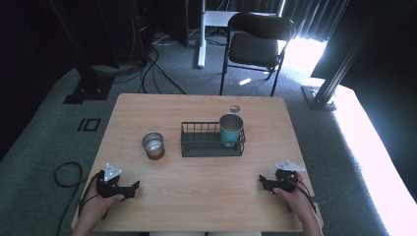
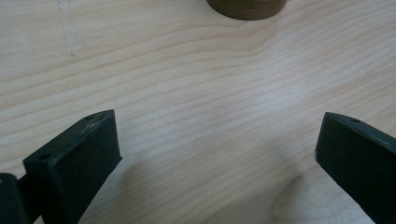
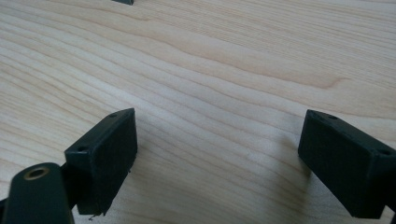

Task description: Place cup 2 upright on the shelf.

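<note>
- The left gripper [image 1: 129, 189] rests on the near left of the wooden counter [image 1: 196, 201], jaws spread wide with bare wood between them.
- The right gripper [image 1: 263, 183] rests on the near right, jaws likewise apart and empty.
- A teal cup [image 1: 230, 130] stands upright in the right end of a black wire basket [image 1: 201, 146] at mid-counter.
- A metal cup [image 1: 153, 145] stands just left of the basket.

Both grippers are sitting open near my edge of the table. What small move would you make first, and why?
Probably ease the left gripper forward toward the steel cup. Its jaws are wide open over bare wood, that cup stands loose just ahead of it, and the teal cup already sits in the wire rack.
</note>
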A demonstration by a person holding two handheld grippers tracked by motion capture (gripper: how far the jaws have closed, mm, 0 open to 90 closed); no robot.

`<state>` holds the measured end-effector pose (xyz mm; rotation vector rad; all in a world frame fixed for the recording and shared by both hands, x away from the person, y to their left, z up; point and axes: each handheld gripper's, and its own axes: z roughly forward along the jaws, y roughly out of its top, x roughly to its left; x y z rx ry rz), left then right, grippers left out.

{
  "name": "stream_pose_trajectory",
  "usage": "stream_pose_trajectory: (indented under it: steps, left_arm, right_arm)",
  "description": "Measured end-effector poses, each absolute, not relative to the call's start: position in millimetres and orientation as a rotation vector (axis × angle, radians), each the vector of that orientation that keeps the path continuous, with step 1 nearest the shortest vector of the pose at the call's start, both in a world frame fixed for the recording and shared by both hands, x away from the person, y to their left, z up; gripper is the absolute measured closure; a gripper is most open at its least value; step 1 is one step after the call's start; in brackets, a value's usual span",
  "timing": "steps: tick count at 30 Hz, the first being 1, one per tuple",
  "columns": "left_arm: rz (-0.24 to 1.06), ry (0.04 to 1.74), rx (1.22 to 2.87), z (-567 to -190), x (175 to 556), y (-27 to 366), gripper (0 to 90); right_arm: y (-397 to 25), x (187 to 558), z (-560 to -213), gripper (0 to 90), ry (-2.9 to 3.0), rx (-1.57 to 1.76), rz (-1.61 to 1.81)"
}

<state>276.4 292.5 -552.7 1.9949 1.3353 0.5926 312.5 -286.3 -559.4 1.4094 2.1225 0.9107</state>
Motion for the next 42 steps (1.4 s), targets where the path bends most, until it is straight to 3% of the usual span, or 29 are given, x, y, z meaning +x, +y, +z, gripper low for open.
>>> stream_pose_trajectory:
  steps: [42]
  left_arm:
    - [0.640, 1.240, 1.909, -535, 326, 258, 2.5]
  right_arm:
    - [-286, 312, -559, 11.4, 2.122, 1.410, 0.911]
